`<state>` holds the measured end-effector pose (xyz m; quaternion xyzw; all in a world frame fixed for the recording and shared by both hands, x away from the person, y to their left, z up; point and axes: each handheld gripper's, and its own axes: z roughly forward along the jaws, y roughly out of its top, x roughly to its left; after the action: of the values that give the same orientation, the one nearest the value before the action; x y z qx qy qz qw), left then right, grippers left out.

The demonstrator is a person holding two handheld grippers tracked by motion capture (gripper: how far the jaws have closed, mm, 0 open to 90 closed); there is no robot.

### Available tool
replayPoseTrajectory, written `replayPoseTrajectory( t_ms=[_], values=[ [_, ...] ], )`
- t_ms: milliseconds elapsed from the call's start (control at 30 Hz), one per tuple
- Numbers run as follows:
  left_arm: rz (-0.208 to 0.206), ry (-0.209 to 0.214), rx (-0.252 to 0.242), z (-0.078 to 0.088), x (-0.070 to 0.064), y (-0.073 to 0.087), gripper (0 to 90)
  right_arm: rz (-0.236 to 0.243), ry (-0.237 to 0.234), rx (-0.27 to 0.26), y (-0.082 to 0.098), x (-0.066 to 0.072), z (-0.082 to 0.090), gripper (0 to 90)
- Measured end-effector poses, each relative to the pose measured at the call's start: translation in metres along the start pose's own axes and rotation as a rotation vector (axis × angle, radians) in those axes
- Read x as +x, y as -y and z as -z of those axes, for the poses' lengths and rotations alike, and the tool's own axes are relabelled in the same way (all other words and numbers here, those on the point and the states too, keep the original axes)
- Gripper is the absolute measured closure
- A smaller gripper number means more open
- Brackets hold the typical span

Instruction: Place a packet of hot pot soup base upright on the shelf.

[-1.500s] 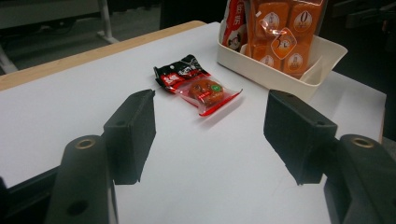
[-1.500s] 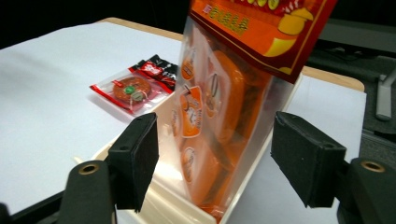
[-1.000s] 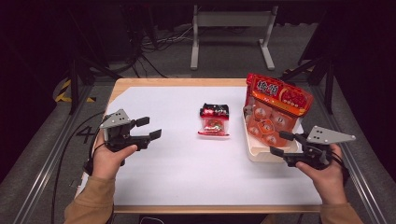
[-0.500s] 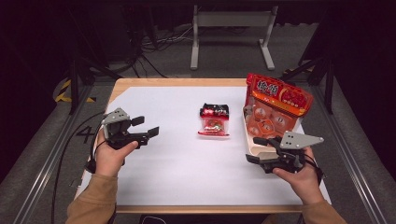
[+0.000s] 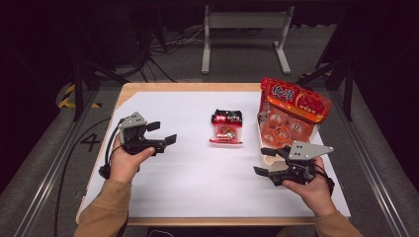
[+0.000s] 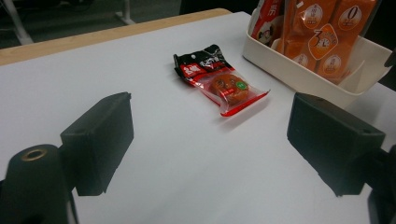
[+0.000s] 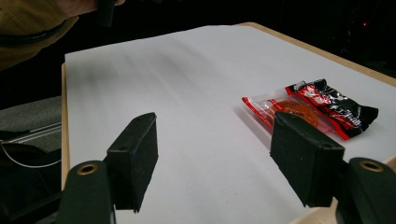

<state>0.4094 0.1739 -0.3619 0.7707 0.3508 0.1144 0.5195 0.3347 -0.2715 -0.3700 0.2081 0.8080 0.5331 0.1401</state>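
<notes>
1. Red snack packet (image 5: 227, 127) lies mid-worktop (image 5: 197, 182), beside the white bin (image 5: 271, 159).
2. Left tongs (image 5: 163, 134), just opening, and right tongs (image 5: 266, 161) gape empty.
3. Approach stage; next, one closes in on the packet.

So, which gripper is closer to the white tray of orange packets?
The right. The right gripper hovers just in front of the white tray, almost at its near edge. The left gripper is far across the table, beyond the snack packet.
</notes>
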Motion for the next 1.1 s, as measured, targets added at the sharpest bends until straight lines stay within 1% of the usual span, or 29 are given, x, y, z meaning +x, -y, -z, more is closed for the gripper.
replayPoseTrajectory(
  t_ms=[33,67,100,133,267,333,367,467,500,533,567,600,700,767,833,867,900,933,967,1000,1100],
  values=[
    [-0.012,0.009,-0.006,-0.003,-0.001,0.0,19.9,0.0,-0.001,-0.002,0.0,0.0,0.0,33.0],
    [-0.013,0.026,0.004,-0.005,-0.001,-0.001,25.9,0.001,0.0,-0.007,-0.001,0.0,0.001,33.0],
    [-0.01,0.034,0.0,-0.009,-0.001,-0.002,31.3,0.001,-0.001,-0.007,-0.001,0.001,0.001,33.0],
    [-0.003,0.031,0.007,-0.013,-0.002,-0.003,29.9,0.003,-0.002,-0.007,-0.001,0.001,0.001,33.0],
    [-0.022,0.03,0.03,-0.029,-0.004,-0.009,26.7,0.001,-0.004,-0.01,0.0,0.001,0.002,32.8],
    [-0.025,0.039,0.031,-0.036,-0.005,-0.012,27.1,0.001,-0.004,-0.011,0.001,0.001,0.001,32.8],
    [-0.037,0.04,0.035,-0.039,-0.005,-0.013,26.9,0.002,-0.005,-0.011,0.001,0.001,0.001,32.7],
    [-0.046,0.047,0.036,-0.052,-0.006,-0.015,27.2,0.002,-0.005,-0.01,0.002,0.001,0.001,32.7],
    [-0.043,0.052,0.047,-0.057,-0.006,-0.016,27.3,0.002,-0.004,-0.01,0.002,0.001,0.001,32.7],
    [-0.043,0.052,0.047,-0.057,-0.006,-0.016,28.1,0.002,-0.004,-0.01,0.002,0.001,0.001,32.7],
    [-0.033,0.061,0.053,-0.062,-0.007,-0.017,28.1,0.001,-0.004,-0.011,0.003,0.001,0.001,32.7],
    [-0.041,0.061,0.06,-0.065,-0.007,-0.017,28.9,-0.001,-0.003,-0.013,0.003,0.001,0.001,32.7],
    [-0.032,0.072,0.068,-0.076,-0.007,-0.018,28.6,-0.002,-0.009,-0.014,0.005,0.001,0.002,33.0],
    [-0.018,0.075,0.074,-0.084,-0.006,-0.018,27.6,-0.001,-0.009,-0.016,0.005,0.002,0.002,33.0],
    [0.006,0.086,0.076,-0.093,-0.004,-0.017,26.7,0.0,-0.005,-0.017,0.005,0.001,0.003,32.9],
    [0.008,0.09,0.076,-0.096,-0.003,-0.017,26.5,0.001,-0.005,-0.017,0.005,0.001,0.003,32.9],
    [0.011,0.083,0.079,-0.102,-0.003,-0.017,26.2,0.003,-0.005,-0.015,0.005,0.002,0.003,32.9],
    [0.011,0.083,0.079,-0.102,-0.003,-0.017,26.2,0.003,-0.005,-0.015,0.005,0.002,0.003,32.9],
    [0.02,0.086,0.082,-0.106,-0.003,-0.016,26.2,0.004,-0.006,-0.014,0.005,0.002,0.002,32.9],
    [0.019,0.079,0.085,-0.112,-0.003,-0.016,26.1,0.005,-0.006,-0.012,0.005,0.002,0.002,32.9],
    [0.026,0.074,0.112,-0.124,-0.004,-0.014,27.7,0.013,-0.005,-0.008,0.005,0.002,0.002,32.9]
  ],
)
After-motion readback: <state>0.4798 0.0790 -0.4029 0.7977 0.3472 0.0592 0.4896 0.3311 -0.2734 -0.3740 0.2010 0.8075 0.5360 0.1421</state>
